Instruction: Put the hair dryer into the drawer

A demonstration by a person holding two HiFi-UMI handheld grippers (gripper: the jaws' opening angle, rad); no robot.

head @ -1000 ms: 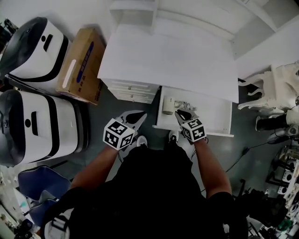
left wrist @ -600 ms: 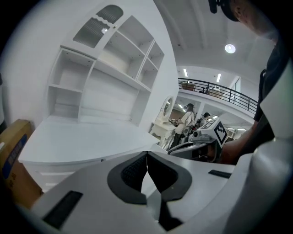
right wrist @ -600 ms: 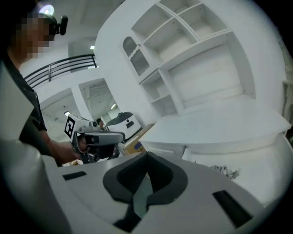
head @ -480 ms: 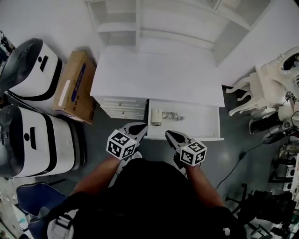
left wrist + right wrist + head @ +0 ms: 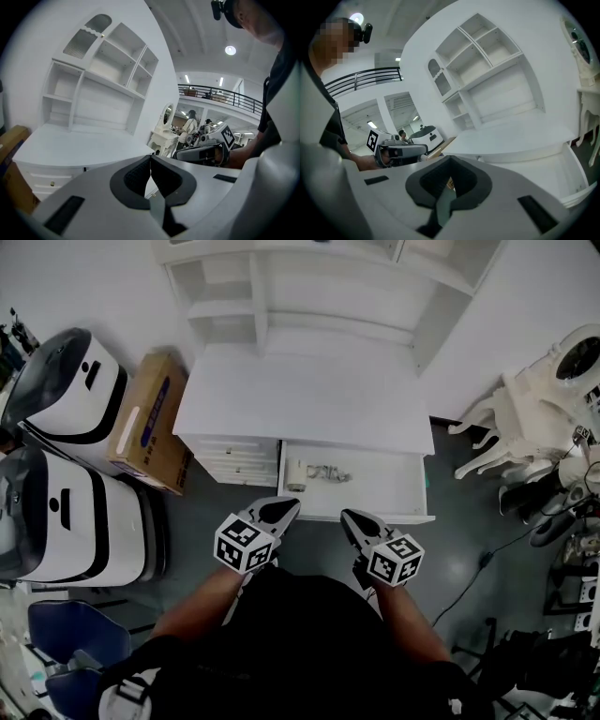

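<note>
Fingers (image 5: 133, 180) pinched fully together on both the left gripper (image 5: 284, 509) and right gripper (image 5: 349, 518), nothing in either. Hair dryer (image 5: 298, 472) already lies at the left end of the open drawer (image 5: 412, 512), so I'd say only shutting it remains. Its near edge sits just beyond both grippers; cardboard box (image 5: 150, 423) is well left, plenty of room.

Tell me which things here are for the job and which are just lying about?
Job: hair dryer, drawer, left gripper, right gripper, both shut and empty.
Lying about: box, white machines, white chair.
</note>
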